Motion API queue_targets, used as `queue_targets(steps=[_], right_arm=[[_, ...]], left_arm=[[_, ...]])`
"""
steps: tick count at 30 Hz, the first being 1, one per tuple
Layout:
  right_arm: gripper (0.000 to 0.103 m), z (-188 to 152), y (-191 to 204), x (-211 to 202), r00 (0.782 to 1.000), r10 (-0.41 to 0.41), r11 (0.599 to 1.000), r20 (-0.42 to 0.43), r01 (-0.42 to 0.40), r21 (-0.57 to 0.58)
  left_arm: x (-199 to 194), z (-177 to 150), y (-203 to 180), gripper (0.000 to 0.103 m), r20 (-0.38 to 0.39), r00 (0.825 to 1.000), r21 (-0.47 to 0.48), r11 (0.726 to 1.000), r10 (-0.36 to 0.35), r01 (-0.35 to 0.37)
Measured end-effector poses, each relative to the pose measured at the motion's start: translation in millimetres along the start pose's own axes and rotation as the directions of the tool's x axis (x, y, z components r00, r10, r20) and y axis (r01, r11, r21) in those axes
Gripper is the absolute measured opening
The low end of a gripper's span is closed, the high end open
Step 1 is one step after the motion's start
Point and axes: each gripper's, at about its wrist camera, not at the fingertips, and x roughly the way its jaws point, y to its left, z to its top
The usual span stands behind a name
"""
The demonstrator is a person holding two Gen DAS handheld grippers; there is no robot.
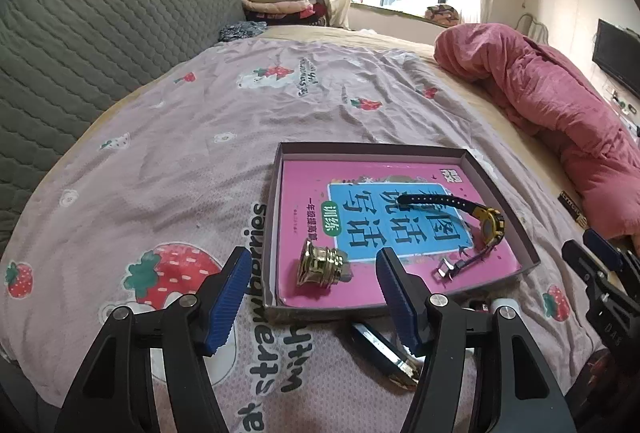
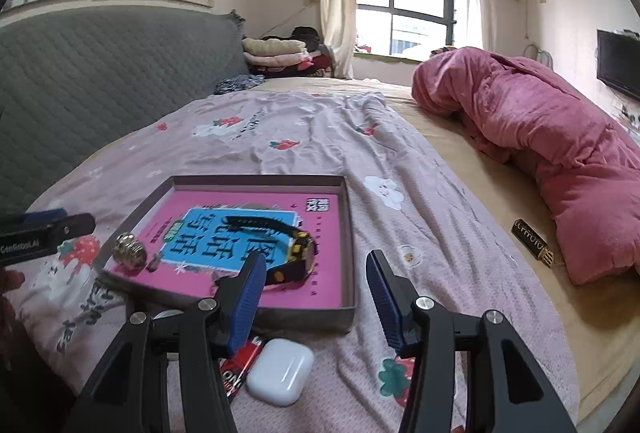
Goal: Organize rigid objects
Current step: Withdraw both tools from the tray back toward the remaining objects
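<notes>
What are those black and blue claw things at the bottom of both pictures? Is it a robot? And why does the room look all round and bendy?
Not a robot. A person holds a two-fingered grabber in each hand, and a tiny camera sits on each grabber, looking along its fingers. Its wide lens bends the room.

One picture comes from the left gripper, the other from the right gripper. Both are open and hold nothing.

They are over a bed with a strawberry sheet. On it sits a shallow box holding a pink book. A yellow and black watch and a small gold metal piece lie on the book. In front of the box lie a white earbud case, a red packet and a dark flat thing.
</notes>
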Motion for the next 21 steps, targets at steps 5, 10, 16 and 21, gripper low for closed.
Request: queue_targets(steps=[5,10,16,21], right_arm=[[0.052,-5,13,-8,1.0,0.03,0.999,-0.003,-0.03,-0.028],[0.052,-10,11,-13,0.999,0.033,0.999,-0.013,-0.033,-0.029],[0.052,-16,6,-19,0.999,0.036,0.999,-0.031,-0.036,-0.011],[0.052,-16,6,-26,0.999,0.032,0.999,-0.027,-0.032,-0.01]], left_arm=[[-4,-5,-3,0.066,-0.008,1.0,0.006,1.0,-0.003,0.003],[-10,-8,-8,0.066,-0.009,1.0,0.015,1.0,0.001,-0.001],[-13,-15,-16,0.066,-0.038,0.999,0.027,1.0,-0.007,0.008],[-18,-17,-21,0.066,-0.042,0.999,0.045,0.999,-0.007,0.009]])
